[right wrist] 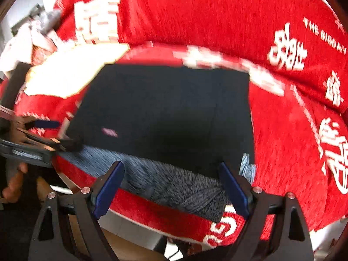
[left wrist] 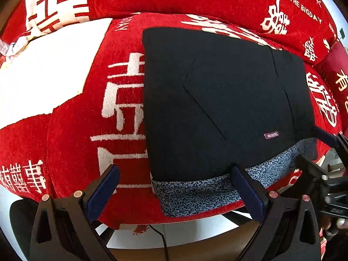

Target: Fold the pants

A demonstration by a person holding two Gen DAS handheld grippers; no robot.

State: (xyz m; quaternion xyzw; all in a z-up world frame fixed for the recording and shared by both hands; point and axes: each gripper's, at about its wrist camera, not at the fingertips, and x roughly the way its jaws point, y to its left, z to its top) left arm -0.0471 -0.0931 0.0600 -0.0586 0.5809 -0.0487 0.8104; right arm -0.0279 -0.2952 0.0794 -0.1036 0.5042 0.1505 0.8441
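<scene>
Red chenille cover (left wrist: 71, 143) with white woven characters drapes the cushioned seat where my work lies. On it sit the pants (left wrist: 217, 100), folded into a flat black block with a diagonal pocket seam and a small label (left wrist: 271, 135); a speckled grey-blue fleece lining (left wrist: 195, 193) shows along the near edge. My left gripper (left wrist: 174, 191) is spread wide, one finger over the lining, pinching nothing. My right gripper (right wrist: 171, 189) is spread too, over the same edge. Only the left view is sharp enough to show the seam; the right is blurred.
</scene>
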